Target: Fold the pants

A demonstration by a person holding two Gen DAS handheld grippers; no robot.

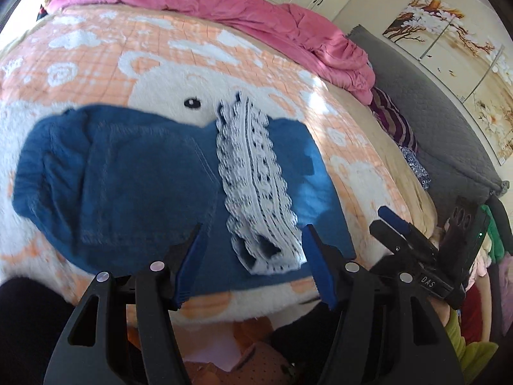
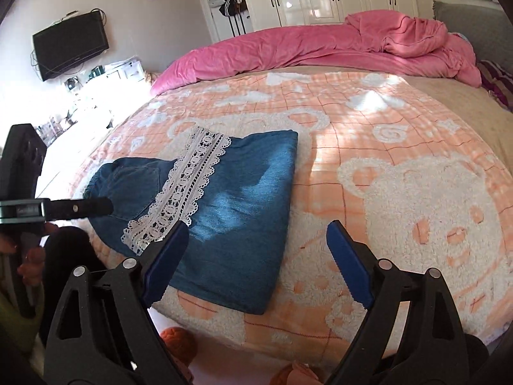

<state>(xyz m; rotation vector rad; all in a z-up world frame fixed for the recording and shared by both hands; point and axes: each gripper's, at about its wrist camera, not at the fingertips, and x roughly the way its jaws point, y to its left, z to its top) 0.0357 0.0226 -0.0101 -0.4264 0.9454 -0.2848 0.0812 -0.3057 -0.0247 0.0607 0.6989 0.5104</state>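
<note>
Both grippers hover open over folded pants (image 2: 224, 224).

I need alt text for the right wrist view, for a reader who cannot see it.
Folded blue pants with a white lace strip lie on a peach bear-print blanket. The right tool hovers open above them, holding nothing; the left tool shows at the left edge.

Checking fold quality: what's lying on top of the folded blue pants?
A white lace strip crosses the pants diagonally. Whatever layers lie under the denim and the lace are covered.
</note>
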